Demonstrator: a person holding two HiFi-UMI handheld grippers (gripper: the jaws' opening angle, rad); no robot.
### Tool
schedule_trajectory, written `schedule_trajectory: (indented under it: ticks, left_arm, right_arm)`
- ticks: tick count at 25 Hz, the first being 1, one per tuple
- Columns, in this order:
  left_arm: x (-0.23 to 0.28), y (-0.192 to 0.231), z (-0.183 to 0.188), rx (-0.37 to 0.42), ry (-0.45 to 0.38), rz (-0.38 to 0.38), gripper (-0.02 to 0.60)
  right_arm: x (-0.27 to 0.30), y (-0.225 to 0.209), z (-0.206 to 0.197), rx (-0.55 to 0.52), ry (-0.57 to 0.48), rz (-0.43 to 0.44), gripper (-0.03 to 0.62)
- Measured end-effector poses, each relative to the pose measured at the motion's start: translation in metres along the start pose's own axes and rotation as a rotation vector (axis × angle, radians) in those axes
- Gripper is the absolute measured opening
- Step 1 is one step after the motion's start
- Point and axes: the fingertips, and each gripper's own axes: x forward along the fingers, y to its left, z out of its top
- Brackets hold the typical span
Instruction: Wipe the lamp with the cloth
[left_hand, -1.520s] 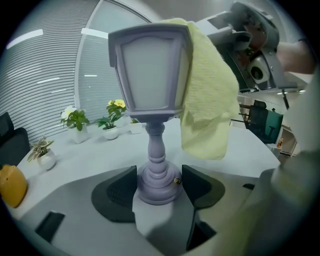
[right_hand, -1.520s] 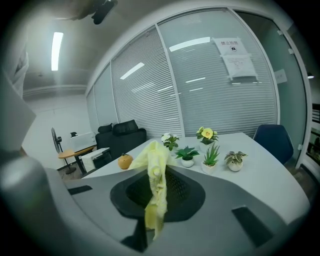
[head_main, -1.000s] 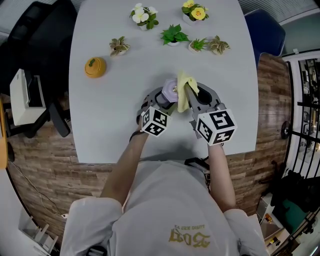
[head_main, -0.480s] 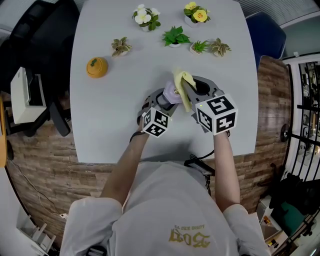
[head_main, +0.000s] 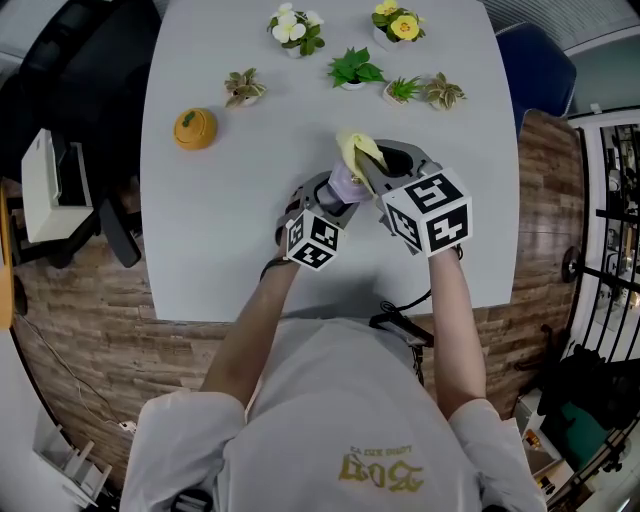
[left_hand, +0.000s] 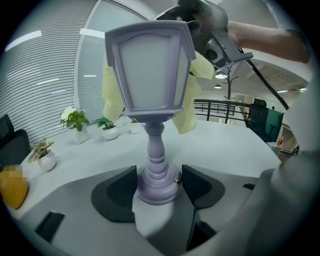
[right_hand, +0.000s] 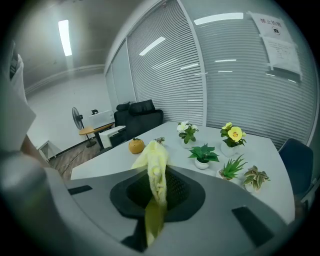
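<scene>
A small lilac lantern-style lamp (left_hand: 150, 100) stands upright on the white table (head_main: 230, 230). My left gripper (left_hand: 157, 186) is shut on the lamp's round base, one jaw pad on each side. In the head view the lamp (head_main: 345, 183) shows between both grippers, with the left gripper (head_main: 325, 205) below it. My right gripper (head_main: 375, 170) is shut on a yellow cloth (head_main: 358, 152), held above the lamp. The cloth (left_hand: 192, 95) drapes over and behind the lamp's shade. In the right gripper view my right gripper (right_hand: 157, 187) pinches the cloth (right_hand: 156, 175) in a bunched fold.
An orange pumpkin-shaped ornament (head_main: 193, 129) sits at the table's left. Several small potted plants (head_main: 356, 70) line the far edge. A black chair (head_main: 70, 60) and a white box (head_main: 45, 185) stand to the left, a blue chair (head_main: 540, 65) at the far right.
My right gripper has carried the cloth up and away over the lamp's top, the cloth shifting slightly left. The left gripper and lamp have stayed in place.
</scene>
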Motion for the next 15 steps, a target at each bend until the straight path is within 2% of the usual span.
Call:
schedule_trajectory:
  ticks: [7,15]
  left_arm:
    - [0.000,-0.001,-0.001,0.001,-0.001,0.002,0.287]
    - [0.001,0.001,0.000,0.001,0.000,0.003,0.287]
  right_arm:
    - [0.006,0.012,0.005,-0.133,0.045,-0.003,0.034]
    - [0.010,0.029,0.008,-0.237,0.083,0.002,0.033]
